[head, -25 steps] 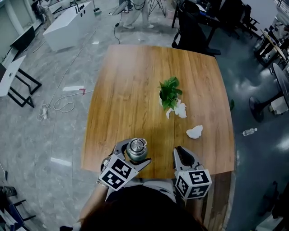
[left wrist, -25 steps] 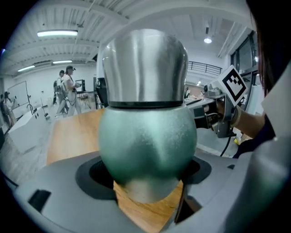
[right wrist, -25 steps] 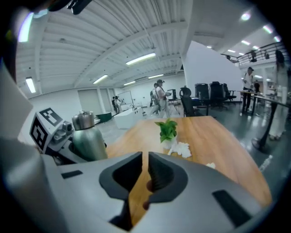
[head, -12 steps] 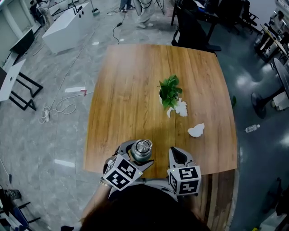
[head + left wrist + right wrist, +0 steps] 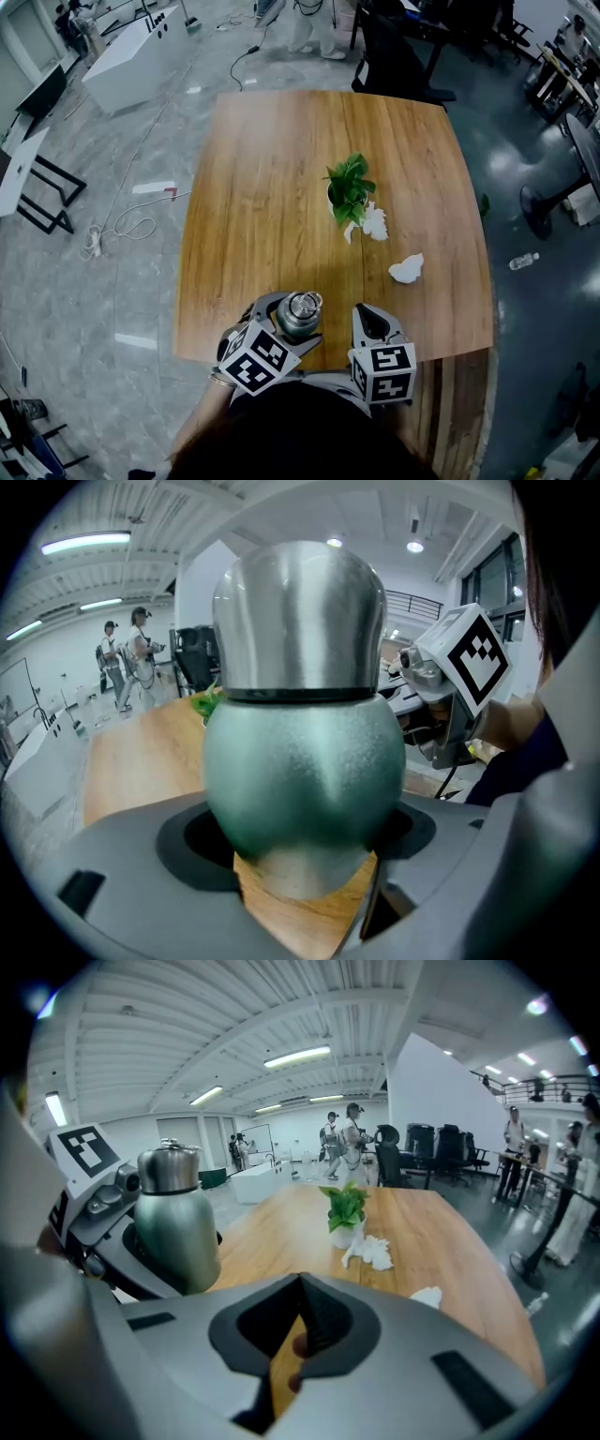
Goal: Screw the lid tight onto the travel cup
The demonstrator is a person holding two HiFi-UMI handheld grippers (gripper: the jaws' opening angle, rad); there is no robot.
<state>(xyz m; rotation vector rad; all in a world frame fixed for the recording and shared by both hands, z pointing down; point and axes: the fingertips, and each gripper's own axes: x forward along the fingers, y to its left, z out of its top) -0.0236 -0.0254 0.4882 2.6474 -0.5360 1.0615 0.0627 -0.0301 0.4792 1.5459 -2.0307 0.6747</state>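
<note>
Cup: grey-green steel travel cup (image 5: pixel 300 309), silver lid (image 5: pixel 298 621) uppermost, long axis vertical.
Left claw (image 5: pixel 302 874): grasping the cup's belly.
Right claw (image 5: pixel 295 1330): clenched, empty, right of cup.

A square wooden table with rounded corners (image 5: pixel 272 187) stands on a glossy grey stone-tiled floor (image 5: pixel 94 309). At 11 o'clock sits a long white counter (image 5: pixel 131 52); at 1 o'clock, black office chairs (image 5: pixel 398 56). A white cable (image 5: pixel 117 228) coils on the floor at 9 o'clock. Fluorescent strip lights (image 5: pixel 295 1057) run along the white ribbed ceiling (image 5: pixel 187 1044).
</note>
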